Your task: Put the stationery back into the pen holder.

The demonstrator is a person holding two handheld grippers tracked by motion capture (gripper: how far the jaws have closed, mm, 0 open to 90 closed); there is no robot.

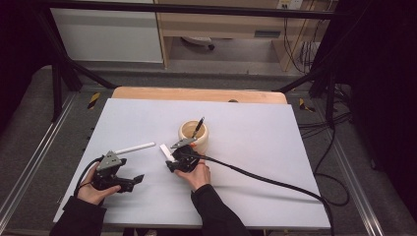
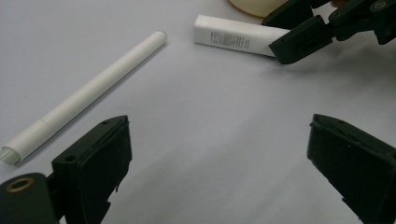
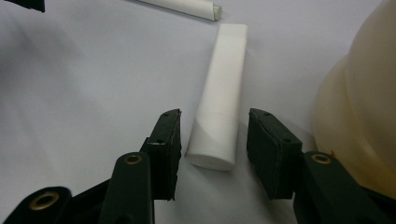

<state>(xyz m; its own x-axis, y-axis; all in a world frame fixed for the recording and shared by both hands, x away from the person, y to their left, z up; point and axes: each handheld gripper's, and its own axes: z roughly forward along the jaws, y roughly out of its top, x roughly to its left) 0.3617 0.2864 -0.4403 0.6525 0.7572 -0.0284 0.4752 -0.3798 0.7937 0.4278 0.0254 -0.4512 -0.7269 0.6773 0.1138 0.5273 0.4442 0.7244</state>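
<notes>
The white tube [image 3: 219, 98] is lying flat on the counter [image 1: 255, 147], just beside the cream cup [image 1: 193, 133] holding a dark pen [image 1: 198, 126]. The right hand-held gripper [image 3: 212, 144] is straddling the tube's near end, pads not pressing it. The left hand-held gripper [image 2: 219, 154] is resting spread wide, near a white marker [image 2: 88, 93] left of the tube.

Around the tube: the white tube [image 3: 219, 98] lies between the right tongs [image 3: 212, 149], a thin gap on each side.
At 3 o'clock of the tube: the cream cup [image 1: 193, 133] stands close, leaving little room there.
At 11 o'clock: the white pen [image 2: 84, 95] lies apart from the tube, bare counter [image 1: 255, 128] between.
Left tongs [image 2: 219, 158]: jaws wide, flat bare counter ahead, pen at 10 o'clock.
</notes>
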